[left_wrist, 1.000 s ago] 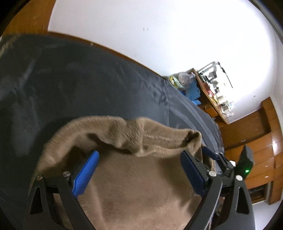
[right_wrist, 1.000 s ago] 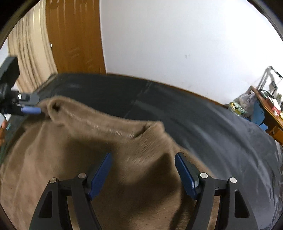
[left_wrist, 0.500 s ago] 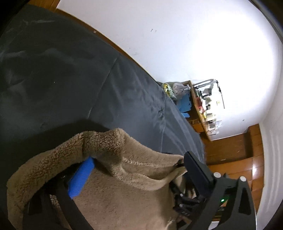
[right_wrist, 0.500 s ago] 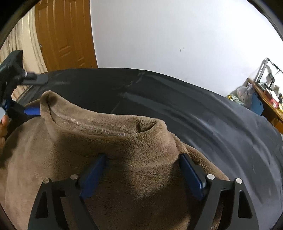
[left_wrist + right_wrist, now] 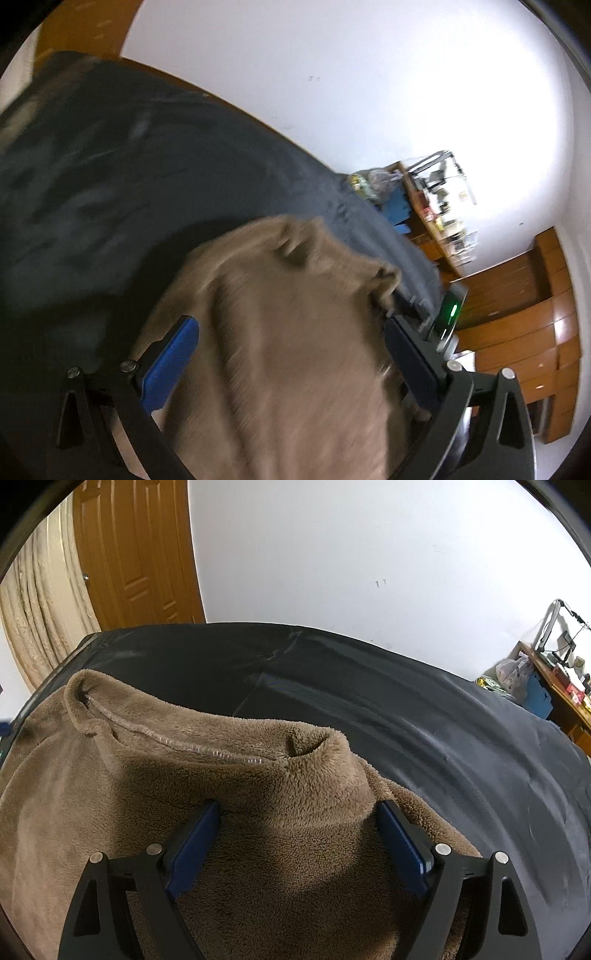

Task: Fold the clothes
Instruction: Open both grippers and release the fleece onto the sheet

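From your left wrist camera, the brown fleece garment (image 5: 295, 332) fills the lower middle of the view, badly blurred, so its pile reads as streaks rather than texture. It lies on the dark grey bed cover (image 5: 129, 177), which stretches away above and to the left of it. A soft fold sits near its far edge and a ragged corner points right. Your left gripper (image 5: 291, 358) stands spread wide, its blue pads (image 5: 170, 365) on either side of the fleece; the cloth runs between the fingers, but nothing shows the pads pressing on it. Just right of the garment's corner a dark device with a green light (image 5: 452, 312) shows. Beyond the bed cover stand a white wall (image 5: 332, 92), a cluttered wooden desk (image 5: 436, 221) and brown wooden cabinets (image 5: 524, 314).

From your right wrist camera, the garment (image 5: 184, 794) is sharp: thick, curly tan-brown pile, heaped on the same bed cover (image 5: 424, 738). A stitched seam (image 5: 177, 742) runs across its upper part, ending at the right in a rounded open tube of cloth (image 5: 314, 742), and a rolled edge lifts at the far left. Your right gripper (image 5: 299, 834) has its jaws opening, with a hump of the fleece between the blue pads (image 5: 192, 845); the pads sit at the hump's flanks. Behind the bed cover you see the wall (image 5: 369, 554), a brown wooden door (image 5: 140, 554) and a beige curtain (image 5: 40, 609) at the left.
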`<state>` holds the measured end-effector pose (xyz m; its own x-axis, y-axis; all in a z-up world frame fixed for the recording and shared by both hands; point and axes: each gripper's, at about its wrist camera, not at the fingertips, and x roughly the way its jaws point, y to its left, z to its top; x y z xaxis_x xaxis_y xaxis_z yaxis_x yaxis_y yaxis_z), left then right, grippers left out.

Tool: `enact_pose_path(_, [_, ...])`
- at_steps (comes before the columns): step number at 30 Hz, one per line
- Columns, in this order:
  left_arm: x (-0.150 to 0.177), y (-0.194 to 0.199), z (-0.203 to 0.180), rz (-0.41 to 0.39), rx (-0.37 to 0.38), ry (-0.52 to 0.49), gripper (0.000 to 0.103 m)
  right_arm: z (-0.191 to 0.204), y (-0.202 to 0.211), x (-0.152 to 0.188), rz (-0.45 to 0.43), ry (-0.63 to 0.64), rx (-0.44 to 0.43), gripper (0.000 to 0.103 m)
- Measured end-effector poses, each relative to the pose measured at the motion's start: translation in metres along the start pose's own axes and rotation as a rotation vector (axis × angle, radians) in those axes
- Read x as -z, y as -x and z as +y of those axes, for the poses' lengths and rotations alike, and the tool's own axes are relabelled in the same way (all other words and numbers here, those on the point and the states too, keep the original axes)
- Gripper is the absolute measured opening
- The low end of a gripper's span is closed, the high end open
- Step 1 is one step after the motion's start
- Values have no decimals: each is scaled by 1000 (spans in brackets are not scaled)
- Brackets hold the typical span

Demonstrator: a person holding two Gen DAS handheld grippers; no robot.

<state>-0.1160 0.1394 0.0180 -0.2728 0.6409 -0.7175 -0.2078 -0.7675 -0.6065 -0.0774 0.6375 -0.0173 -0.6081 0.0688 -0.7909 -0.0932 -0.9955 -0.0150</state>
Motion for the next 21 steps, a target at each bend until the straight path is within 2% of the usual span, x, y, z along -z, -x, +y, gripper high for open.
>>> enact_pose_path(5, [64,39,38,16,-92,-53,101,10,27,13,6,10,36,88])
enact_pose_path(7, [84,50,53,12,-126,-67,101,16,47,21,4,-12,21,88])
enact_pose_path(9, [103,59,66,13,-129,-82,101,32,72,32,-9,-15,-11,88])
enact_pose_path(12, [128,65,79,27,-90,-110,101,58,104,51,-38,22,-63,88])
enact_pose_path(16, [151,61,92,30,-121,-145,101,91,133,81,-63,63,-108,88])
enact_pose_path(19, [158,66,94,-26,-130,-183,101,107,147,102,-78,61,-134,88])
enact_pose_path(21, [161,67,92,-33,-135,-209,101,111,153,110,-95,49,-130,88])
